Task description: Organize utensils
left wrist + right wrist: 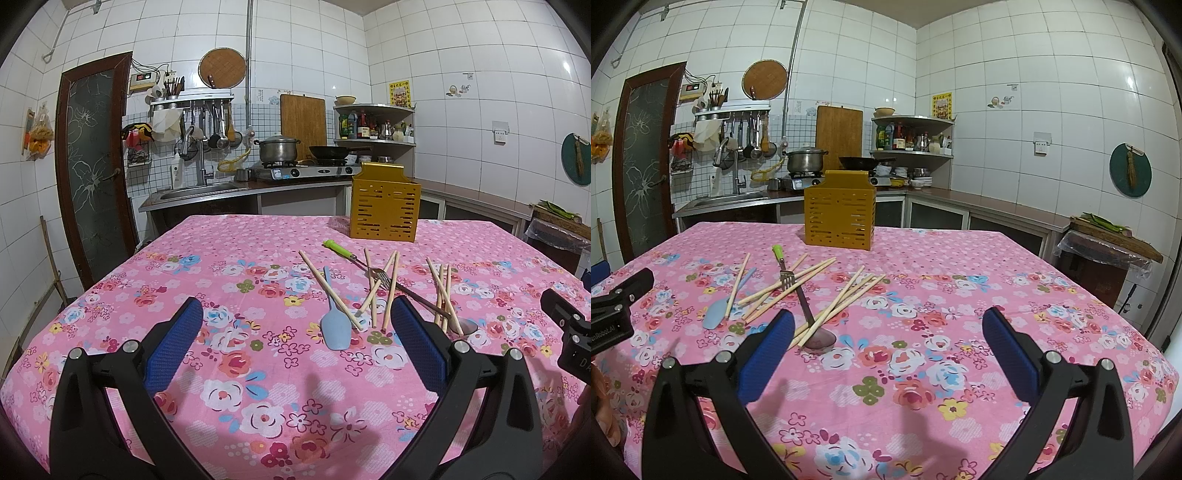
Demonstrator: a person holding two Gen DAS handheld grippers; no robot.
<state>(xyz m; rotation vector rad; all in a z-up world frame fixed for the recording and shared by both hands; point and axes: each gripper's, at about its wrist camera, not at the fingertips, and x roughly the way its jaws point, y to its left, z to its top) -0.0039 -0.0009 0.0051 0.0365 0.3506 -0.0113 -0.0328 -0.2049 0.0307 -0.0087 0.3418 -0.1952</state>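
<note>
A yellow slotted utensil holder (pixel 384 206) (pixel 839 218) stands at the table's far side. In front of it lie several wooden chopsticks (pixel 384 291) (pixel 846 295), a green-handled fork (pixel 354 258) (pixel 783 267), a dark metal spoon (pixel 467 326) (pixel 822 338) and a light blue spatula-spoon (pixel 334 325) (pixel 718 312). My left gripper (pixel 297 310) is open and empty above the cloth, just short of the blue spoon. My right gripper (pixel 888 319) is open and empty, to the right of the spoon bowl.
The table carries a pink floral cloth (pixel 229 266) (pixel 960 266). Behind it a counter holds a sink (pixel 199 192), a gas stove (pixel 303 171) with a pot and a wok, and corner shelves (pixel 912 136). A wrapped wooden block (pixel 1108 240) stands at the right.
</note>
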